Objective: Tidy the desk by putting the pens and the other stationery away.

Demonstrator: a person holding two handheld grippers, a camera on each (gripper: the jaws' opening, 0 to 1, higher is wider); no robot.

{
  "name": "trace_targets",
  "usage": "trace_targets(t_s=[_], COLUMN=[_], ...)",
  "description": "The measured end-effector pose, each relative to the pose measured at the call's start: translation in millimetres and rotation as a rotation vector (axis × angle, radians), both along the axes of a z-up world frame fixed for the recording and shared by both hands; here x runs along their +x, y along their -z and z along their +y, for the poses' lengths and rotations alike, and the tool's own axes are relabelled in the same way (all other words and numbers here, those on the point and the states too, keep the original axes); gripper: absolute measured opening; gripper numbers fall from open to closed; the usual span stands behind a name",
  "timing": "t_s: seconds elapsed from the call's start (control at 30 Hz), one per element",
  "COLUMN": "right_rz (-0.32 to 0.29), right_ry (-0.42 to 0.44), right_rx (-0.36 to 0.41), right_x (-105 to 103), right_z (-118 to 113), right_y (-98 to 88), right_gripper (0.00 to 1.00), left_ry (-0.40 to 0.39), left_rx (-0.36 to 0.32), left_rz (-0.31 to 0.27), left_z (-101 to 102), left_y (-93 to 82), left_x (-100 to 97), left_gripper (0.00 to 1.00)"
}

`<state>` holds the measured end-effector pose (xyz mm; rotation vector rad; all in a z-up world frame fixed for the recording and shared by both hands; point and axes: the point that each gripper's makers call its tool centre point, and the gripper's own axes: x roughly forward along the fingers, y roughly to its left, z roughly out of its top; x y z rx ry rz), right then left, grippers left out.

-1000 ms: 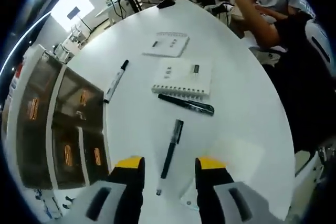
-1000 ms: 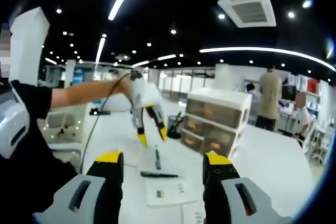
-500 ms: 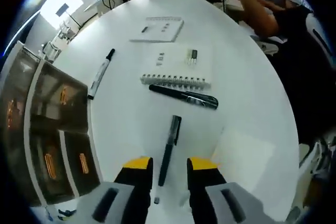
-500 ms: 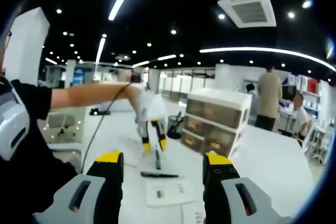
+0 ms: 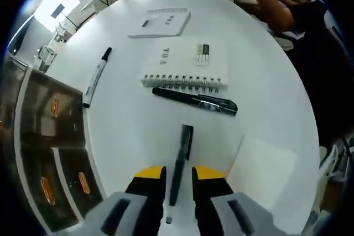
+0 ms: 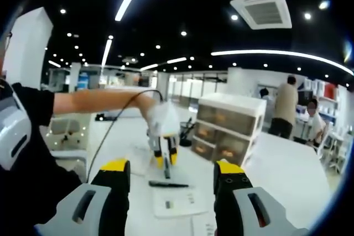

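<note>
A slim black pen (image 5: 182,147) lies on the white round table (image 5: 127,131), pointing away from me. My left gripper (image 5: 178,172) straddles its near end, with the jaws drawn in close and a thin strip of table showing on each side. The right gripper view shows that left gripper (image 6: 165,160) tips-down over the pen. Beyond it lie a thicker black pen (image 5: 194,99), a spiral notebook (image 5: 188,64) and a marker (image 5: 96,77). My right gripper (image 6: 172,169) hovers open in the air, holding nothing.
A drawer unit (image 5: 50,136) stands at the table's left edge, also visible as drawer unit (image 6: 227,125). A notepad (image 5: 160,22) lies at the far side and a white sheet (image 5: 265,164) at the near right. Seated people occupy the far right. A person's arm (image 6: 94,100) reaches across.
My left gripper came down over the slim pen and its jaws narrowed from wide apart to close beside it. The right gripper stayed put.
</note>
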<state>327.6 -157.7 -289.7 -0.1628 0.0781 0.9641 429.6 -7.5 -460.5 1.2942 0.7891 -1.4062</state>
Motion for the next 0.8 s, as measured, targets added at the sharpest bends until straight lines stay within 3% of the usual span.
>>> trace_targets(t_s=[0.33,0.63,0.8], right_rz=[-0.001,0.003,0.005], right_ry=[-0.001,-0.005,-0.005], right_rx=[0.001,-0.003,-0.003], right_x=[-0.6,-0.1,0.4], right_z=[0.1,2.3,2.4], right_y=[0.0,1.4,1.9], right_gripper=[0.58,0.58,0.58], left_ry=[0.024,0.007,0.019], left_rx=[0.017,-0.013,-0.008], left_rz=[0.037,0.049,0.015], left_z=[-0.8,0.9,0.3], left_y=[5.7,5.5,0.3], left_x=[-6.3,-5.8,-3.7], left_gripper=[0.08,0.07,0.07])
